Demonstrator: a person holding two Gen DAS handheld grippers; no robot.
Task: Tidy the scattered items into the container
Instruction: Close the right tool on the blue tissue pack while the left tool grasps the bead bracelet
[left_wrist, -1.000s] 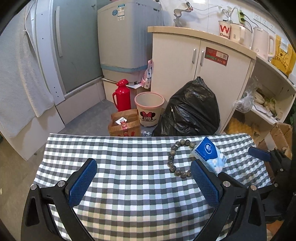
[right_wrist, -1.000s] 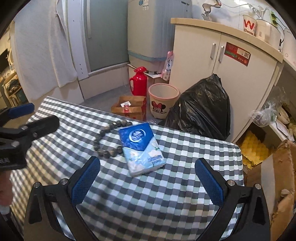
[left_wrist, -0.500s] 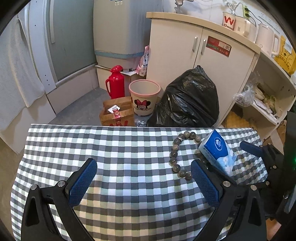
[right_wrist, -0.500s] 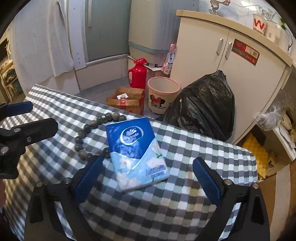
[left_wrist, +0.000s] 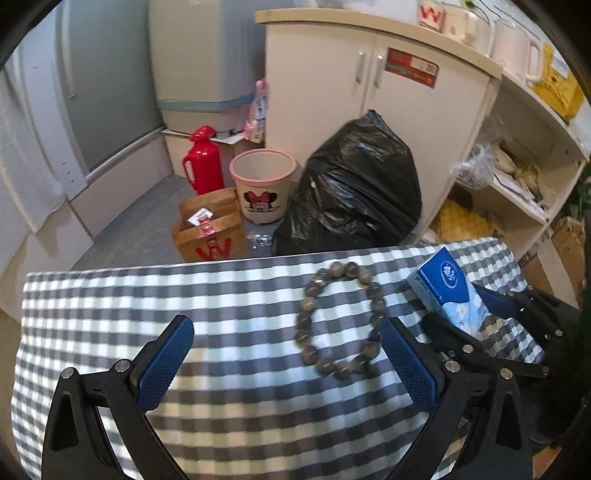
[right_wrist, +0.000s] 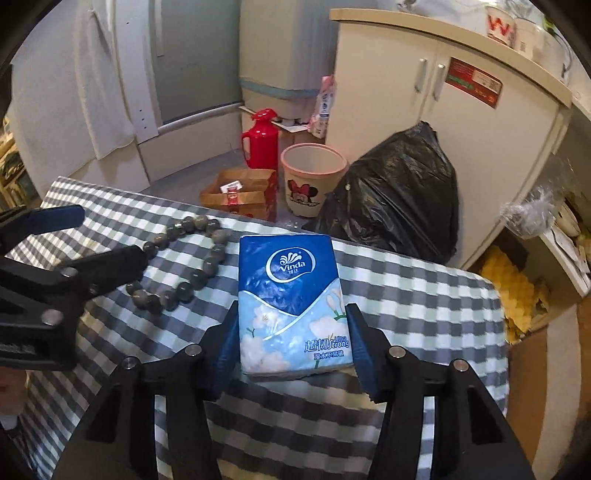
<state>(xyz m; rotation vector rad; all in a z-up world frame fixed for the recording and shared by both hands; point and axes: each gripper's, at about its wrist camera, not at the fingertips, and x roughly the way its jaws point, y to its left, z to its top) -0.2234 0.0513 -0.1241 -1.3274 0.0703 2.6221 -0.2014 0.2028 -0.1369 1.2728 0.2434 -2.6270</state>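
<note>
Bare checked bench (left_wrist: 229, 435) open ahead of left gripper (left_wrist: 284, 363); bead bracelet (left_wrist: 340, 321) just inside its right jaw, tissue pack (right_wrist: 291, 302) and right gripper (right_wrist: 291, 354) crowding the right.

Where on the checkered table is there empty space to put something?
The checked tablecloth is bare left of the ring of grey stone beads. Crowded: the beads, the blue tissue pack in the right gripper, and the open left gripper.
</note>
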